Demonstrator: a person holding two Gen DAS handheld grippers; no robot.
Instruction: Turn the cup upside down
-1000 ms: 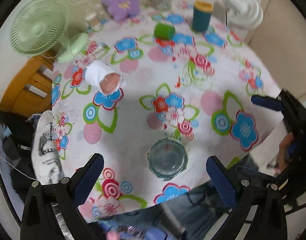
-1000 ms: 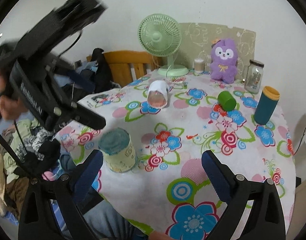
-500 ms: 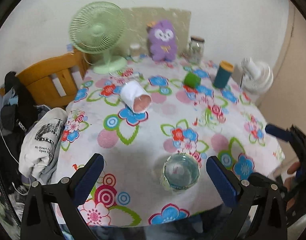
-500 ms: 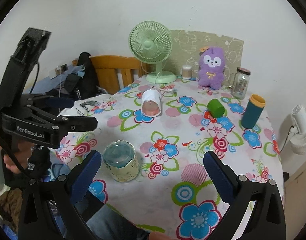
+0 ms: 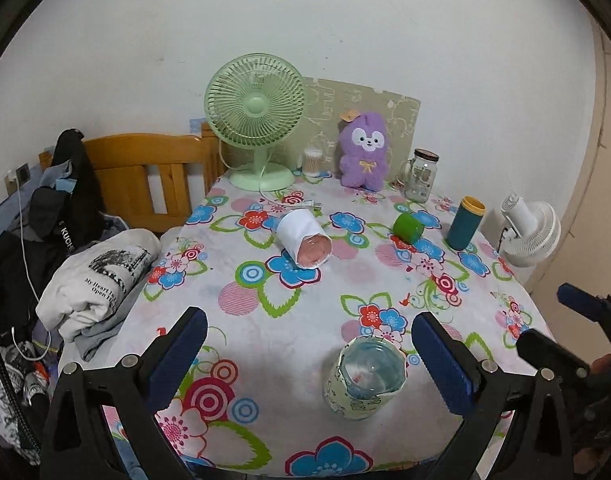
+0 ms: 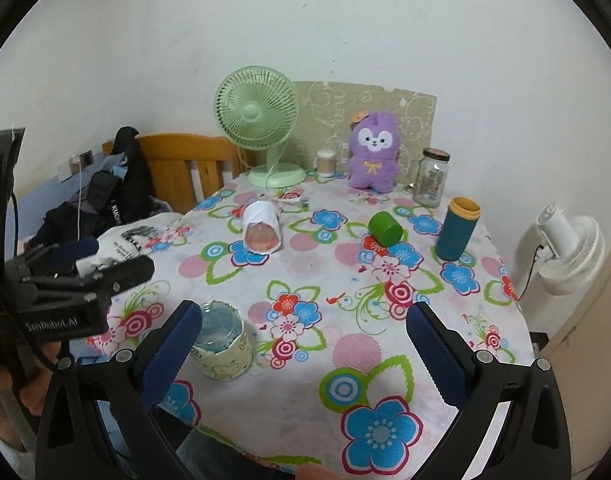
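A glass cup in a pale yellow-green printed sleeve (image 5: 365, 380) stands on the flowered tablecloth near the front edge, its glass base facing up. It also shows in the right wrist view (image 6: 222, 344), beside that gripper's left finger. My left gripper (image 5: 311, 354) is open and empty, held back from the cup, which sits between its fingers in the view. My right gripper (image 6: 303, 354) is open and empty, to the right of the cup. The left gripper body (image 6: 65, 300) shows at the left of the right wrist view.
A white cup (image 5: 305, 238) and a green cup (image 5: 407, 228) lie on their sides mid-table. A teal tumbler (image 5: 465, 222), glass jar (image 5: 421, 174), purple plush (image 5: 365, 152) and green fan (image 5: 257, 116) stand at the back. A wooden chair with clothes (image 5: 101, 268) is left; a white fan (image 5: 529, 232) right.
My left gripper has tilted up from looking straight down on the cup to looking across the table and pulled back. The right gripper has shifted slightly. The cup has stayed put.
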